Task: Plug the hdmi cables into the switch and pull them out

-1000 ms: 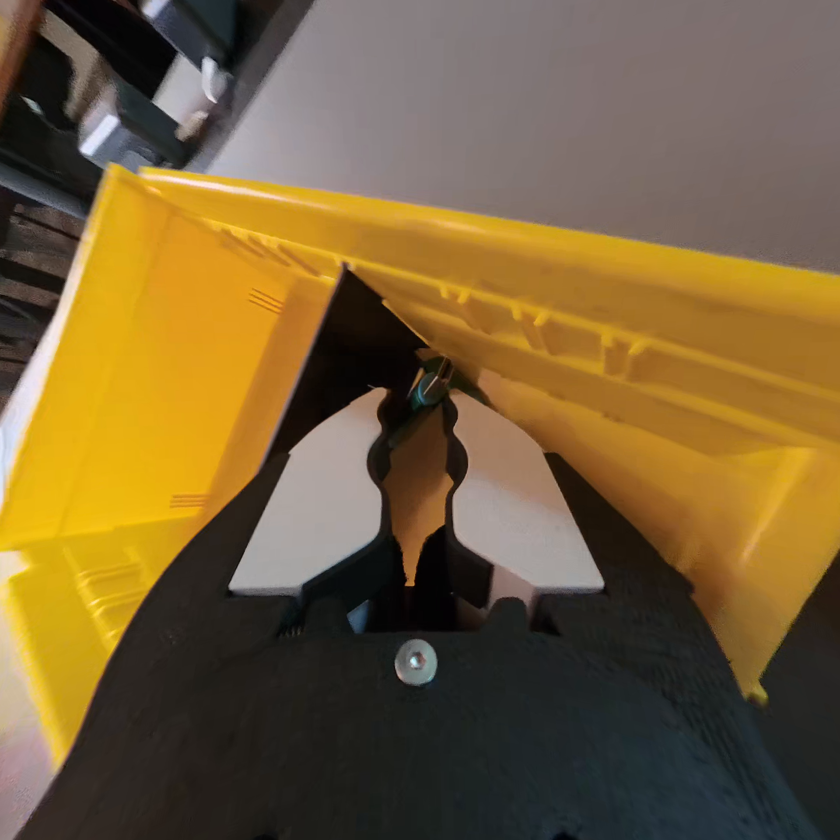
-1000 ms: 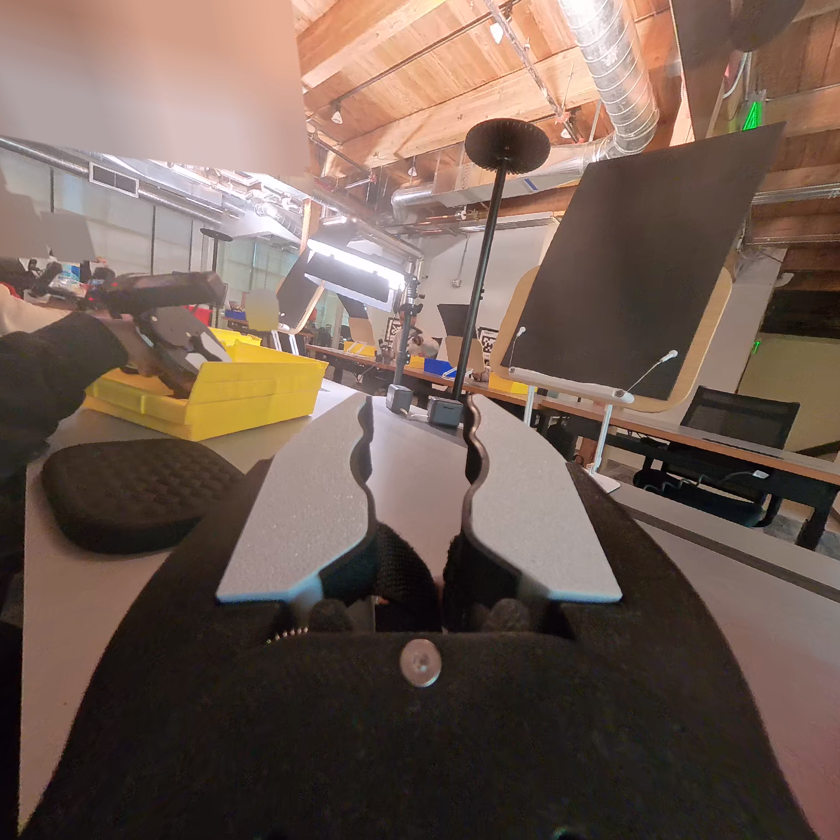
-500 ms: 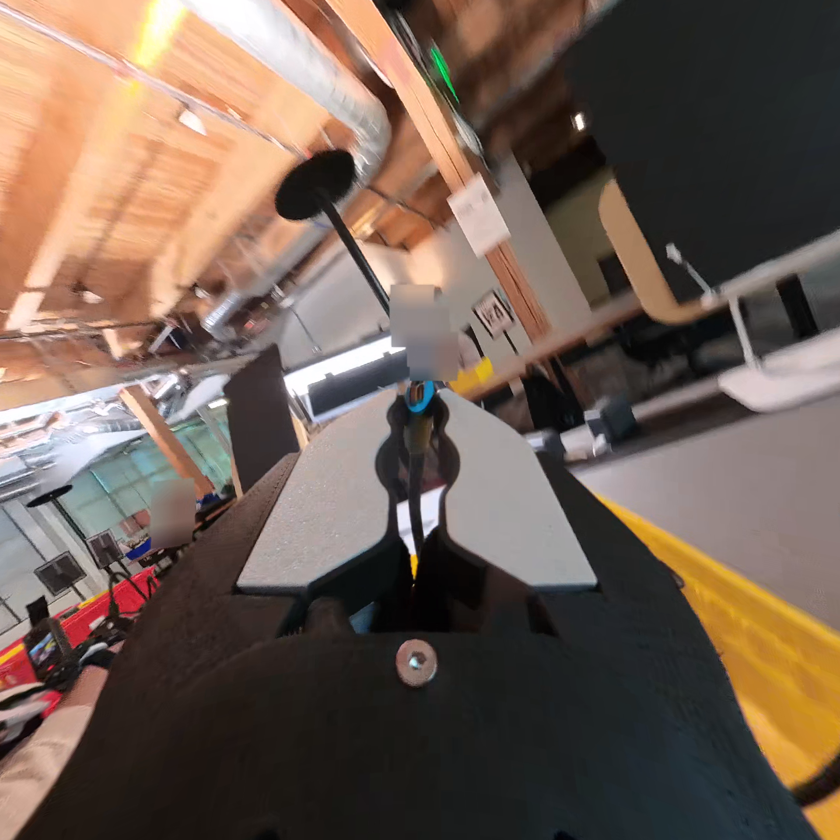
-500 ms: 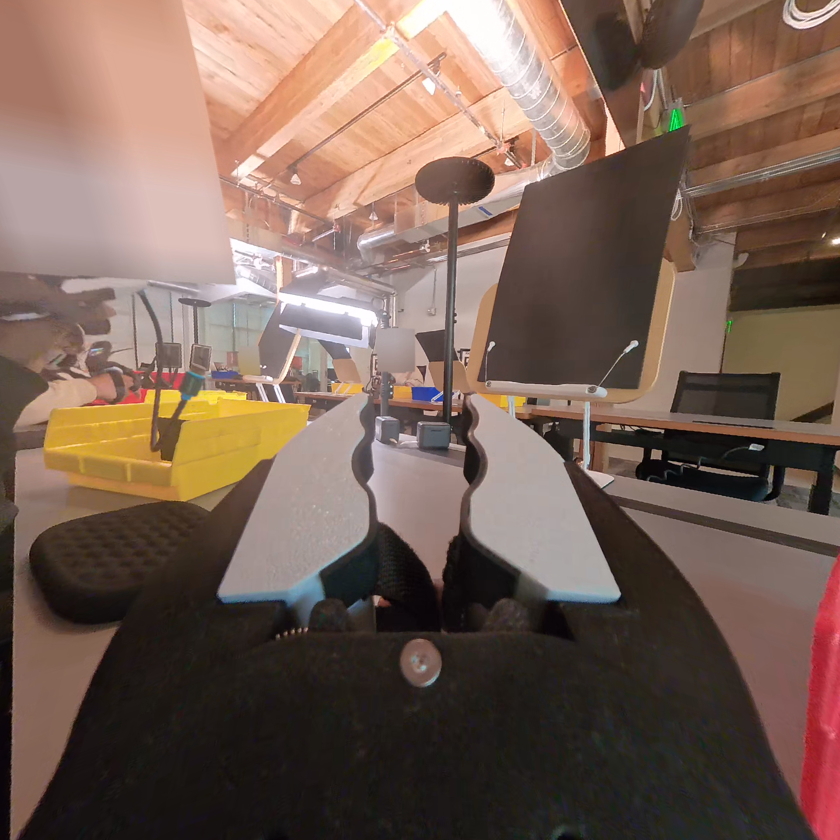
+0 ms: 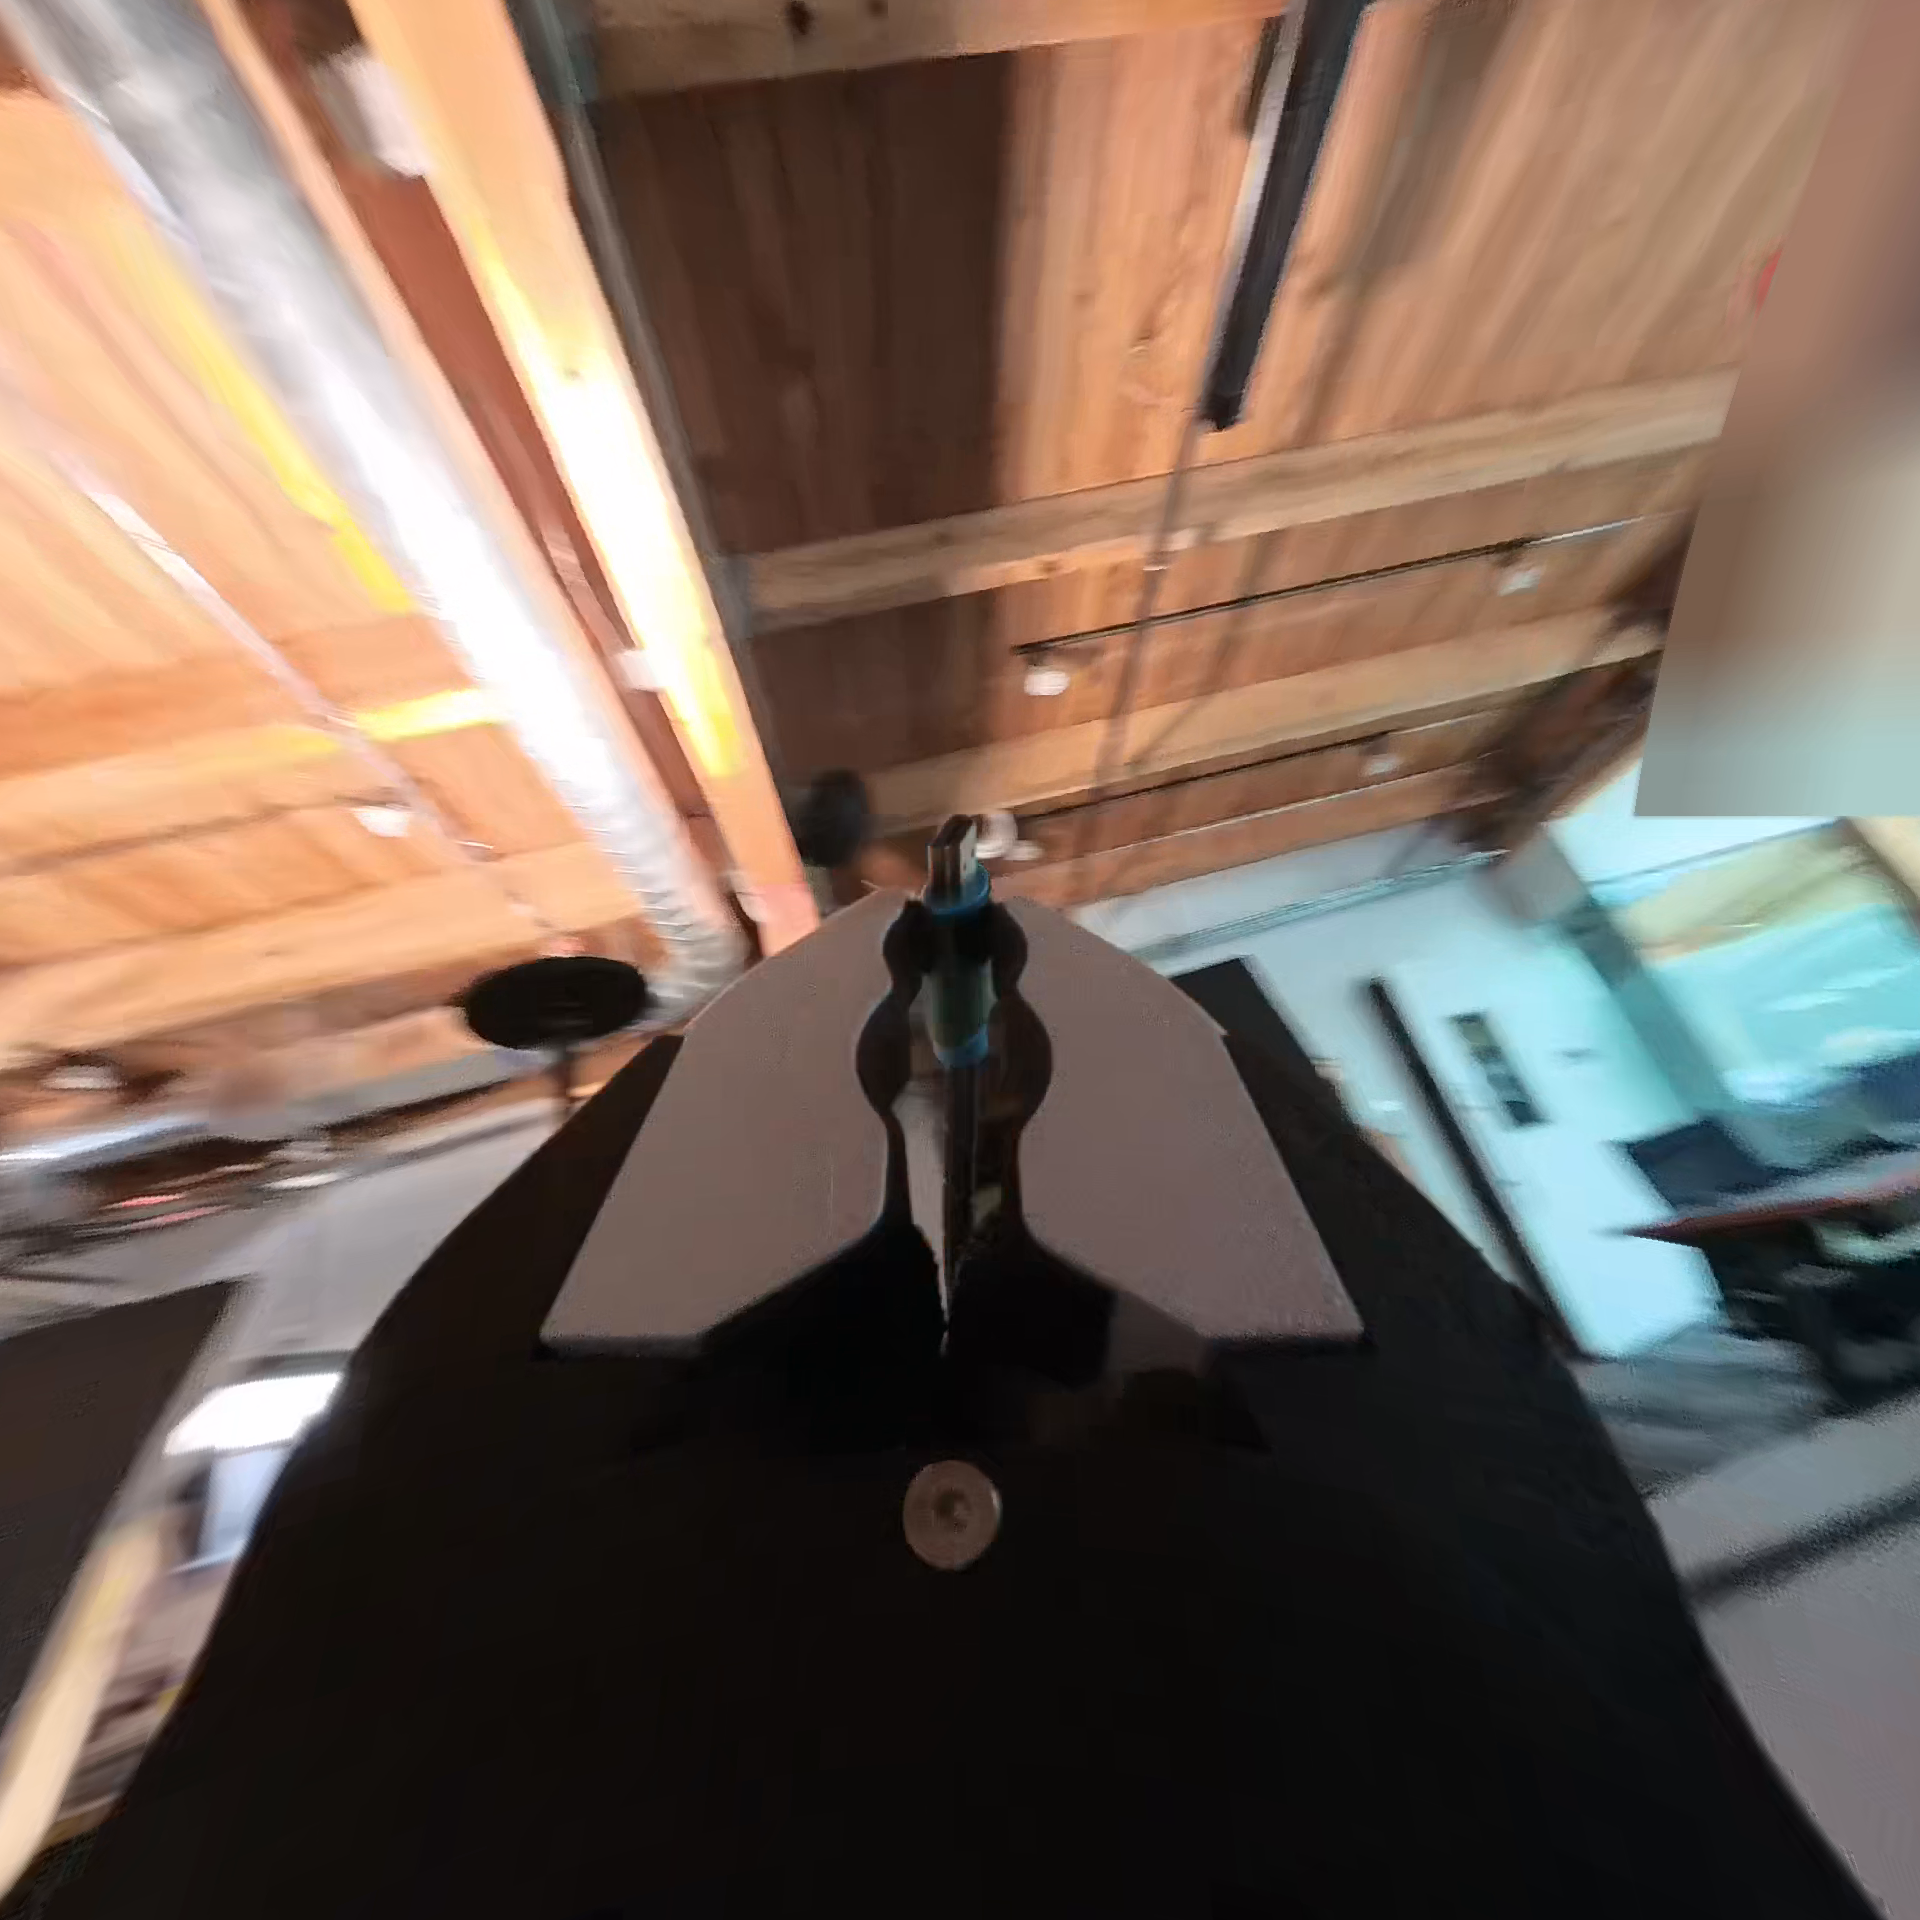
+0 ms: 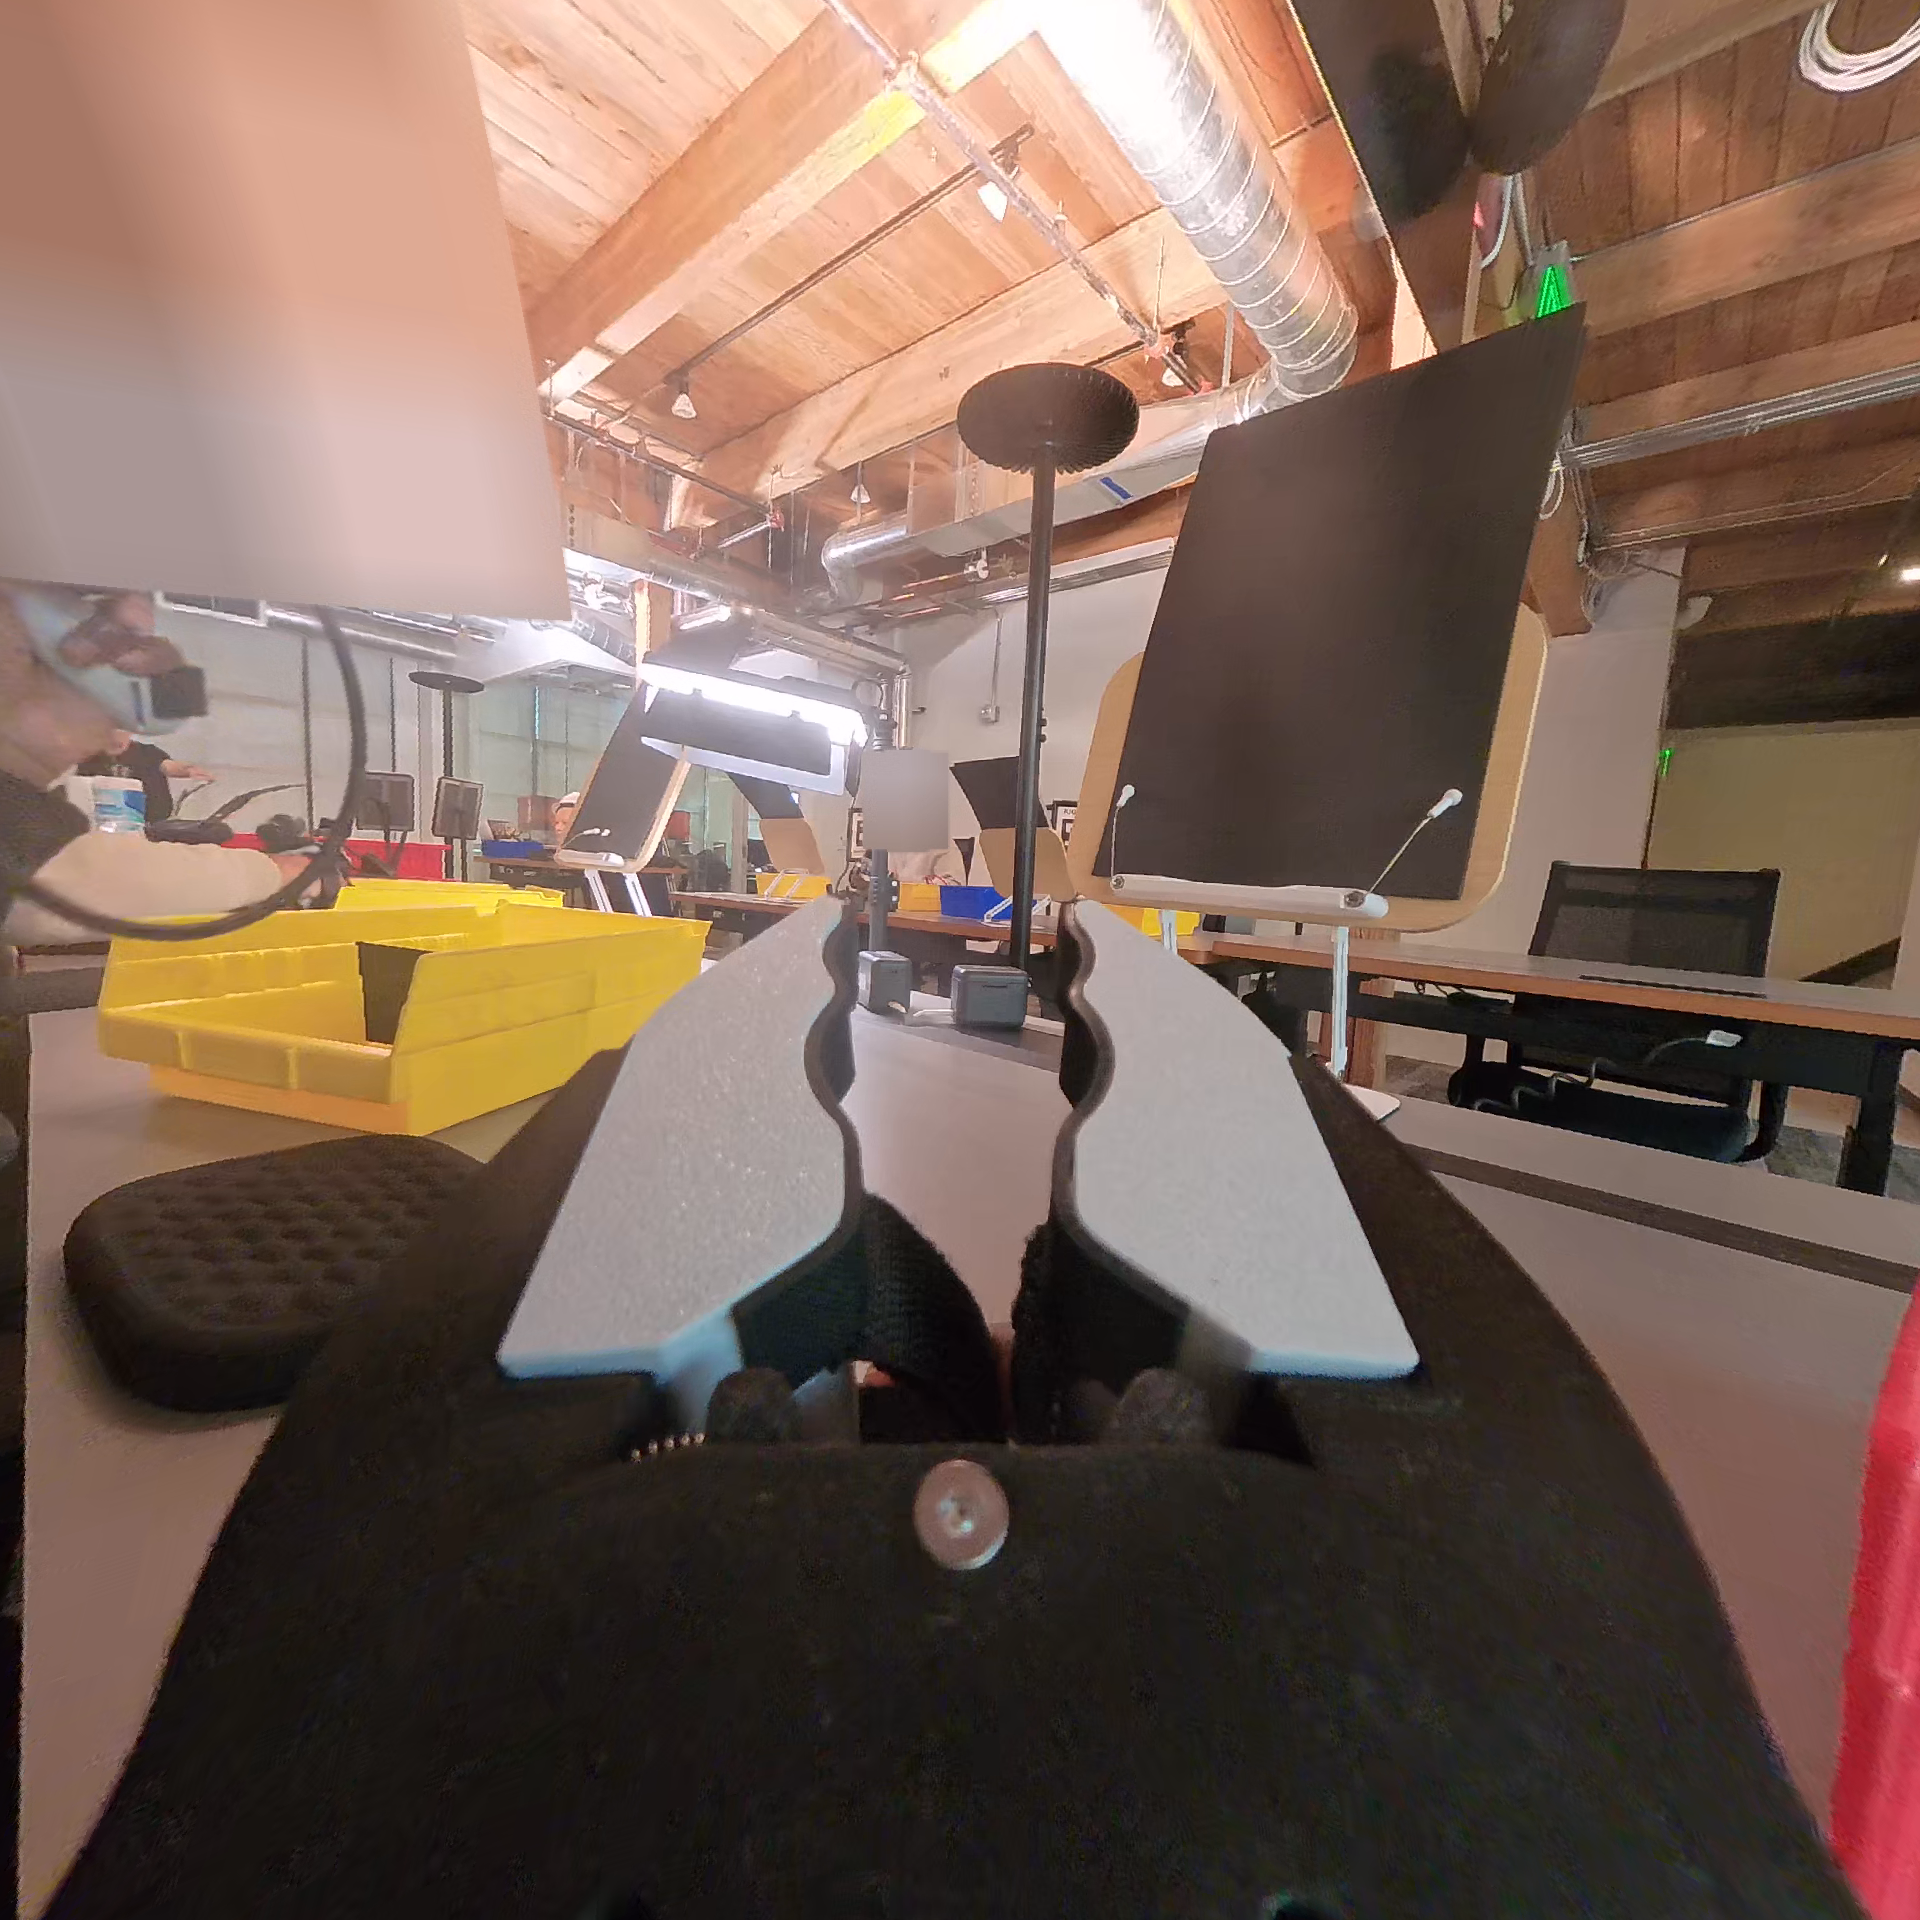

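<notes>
My left gripper point(image 5: 954, 914) is tipped up toward the wooden ceiling, and its two grey fingers point(image 5: 774, 1122) are pinched in on an HDMI cable plug point(image 5: 958, 956). The plug sits upright between the wavy inner edges near the tips, dark bodied with a blue band at each end, and its metal connector pokes out past the fingertips toward the beams. The thin black lead of that cable runs back from the plug down the gap toward the gripper body. That view is heavily smeared, so I can make out little else beyond a round black disc on a pole to the left of the fingers. My right gripper point(image 6: 956, 935) is low over the grey table point(image 6: 1662, 1288) and level, with its fingers point(image 6: 717, 1122) set apart at a moderate gap and nothing between them. Ahead of it and to the left sits a yellow bin point(image 6: 416, 997) with a black divider in it, and a loop of black cable point(image 6: 348, 748) hangs above the bin's left end. Just left of the right gripper's body lies a black padded rest point(image 6: 249, 1247) on the table. Straight ahead past the fingertips, two small grey boxes point(image 6: 987, 995) stand at the foot of a black pole, and I cannot tell whether either is the switch.
</notes>
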